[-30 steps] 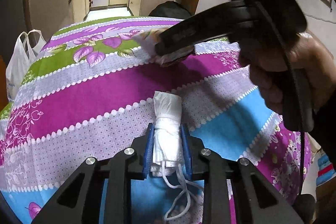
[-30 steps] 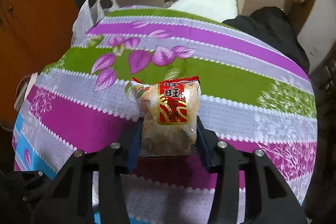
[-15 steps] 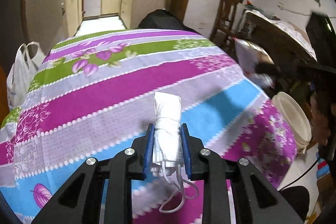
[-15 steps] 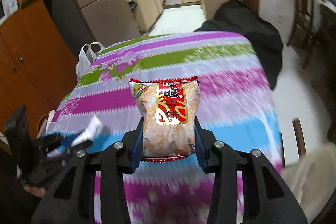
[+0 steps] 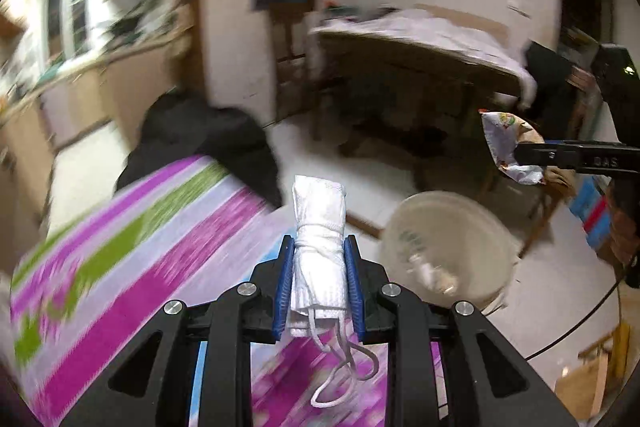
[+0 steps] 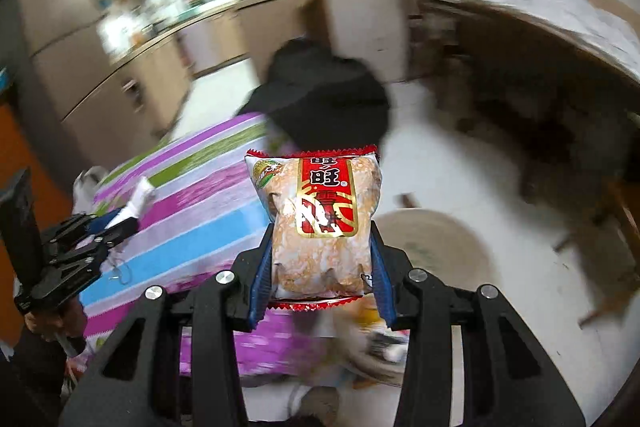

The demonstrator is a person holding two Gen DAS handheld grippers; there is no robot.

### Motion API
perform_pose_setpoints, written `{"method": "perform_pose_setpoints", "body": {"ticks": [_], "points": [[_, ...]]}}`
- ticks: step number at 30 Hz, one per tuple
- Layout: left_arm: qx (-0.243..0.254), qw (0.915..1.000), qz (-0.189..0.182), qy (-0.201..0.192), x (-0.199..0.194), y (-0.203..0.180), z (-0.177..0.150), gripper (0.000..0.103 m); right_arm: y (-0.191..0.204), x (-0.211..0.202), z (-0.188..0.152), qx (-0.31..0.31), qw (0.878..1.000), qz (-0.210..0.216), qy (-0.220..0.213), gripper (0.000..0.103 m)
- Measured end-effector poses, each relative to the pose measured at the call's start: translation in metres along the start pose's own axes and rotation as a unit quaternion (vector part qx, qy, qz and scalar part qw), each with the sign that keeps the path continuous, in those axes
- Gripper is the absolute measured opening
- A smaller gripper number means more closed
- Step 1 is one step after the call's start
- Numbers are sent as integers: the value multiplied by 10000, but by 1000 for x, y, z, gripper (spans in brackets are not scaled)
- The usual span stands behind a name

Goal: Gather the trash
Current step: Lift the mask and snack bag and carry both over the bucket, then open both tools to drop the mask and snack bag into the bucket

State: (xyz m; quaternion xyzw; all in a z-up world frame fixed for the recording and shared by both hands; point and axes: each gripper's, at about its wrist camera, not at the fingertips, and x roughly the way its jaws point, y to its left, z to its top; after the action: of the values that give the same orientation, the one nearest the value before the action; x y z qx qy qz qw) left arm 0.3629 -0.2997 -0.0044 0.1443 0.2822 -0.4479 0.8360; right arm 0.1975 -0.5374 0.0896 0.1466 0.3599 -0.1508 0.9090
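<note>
My left gripper (image 5: 319, 247) is shut on a rolled white face mask (image 5: 319, 211) whose ear loops dangle below the jaws. It hangs over the edge of the table's striped cloth (image 5: 140, 247). Just right of it, down on the floor, stands a round cream bin (image 5: 446, 247). My right gripper (image 6: 320, 247) is shut on a clear snack packet (image 6: 320, 223) with a red label, above the table edge with the bin (image 6: 432, 247) beyond it. Each view shows the other gripper at its side: the right gripper (image 5: 532, 153) with the packet (image 5: 508, 147), the left gripper (image 6: 116, 227) with the mask (image 6: 140, 195).
A black bag or coat (image 5: 200, 139) sits at the table's far end. A wooden table under a white cloth (image 5: 420, 39) stands across the pale floor (image 5: 560, 287). Kitchen cabinets (image 6: 132, 83) run along the far left. Both views are blurred by motion.
Both grippers have swung from over the table toward its right edge and risen, tilting as they went. The floor bin has come into view. The mask and the packet stay held.
</note>
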Motion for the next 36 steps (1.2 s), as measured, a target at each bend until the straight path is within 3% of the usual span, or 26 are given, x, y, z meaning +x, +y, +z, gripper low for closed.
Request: {"method": "perform_pose_setpoints", "body": {"ticks": [5, 12, 17, 22, 28, 36], "points": [[596, 9964, -607, 63, 47, -78, 63, 26, -66, -14, 3, 410, 9972, -612, 89, 41], [1145, 9867, -972, 620, 138, -157, 100, 26, -113, 20, -3, 656, 9909, -906, 746, 41], [1577, 9740, -874, 1372, 218, -187, 81, 26, -120, 75, -22, 765, 9856, -649, 1360, 41], [1629, 9662, -822, 1821, 262, -188, 46, 26, -117, 123, -40, 628, 9775, -546, 1940, 41], [1562, 9629, -847, 2032, 284, -174, 18, 26, -111, 152, -52, 473, 9718, -455, 2264, 41], [1610, 9614, -745, 2105, 289, -168, -4, 26, -108, 160, -52, 430, 9728, -368, 2247, 43]]}}
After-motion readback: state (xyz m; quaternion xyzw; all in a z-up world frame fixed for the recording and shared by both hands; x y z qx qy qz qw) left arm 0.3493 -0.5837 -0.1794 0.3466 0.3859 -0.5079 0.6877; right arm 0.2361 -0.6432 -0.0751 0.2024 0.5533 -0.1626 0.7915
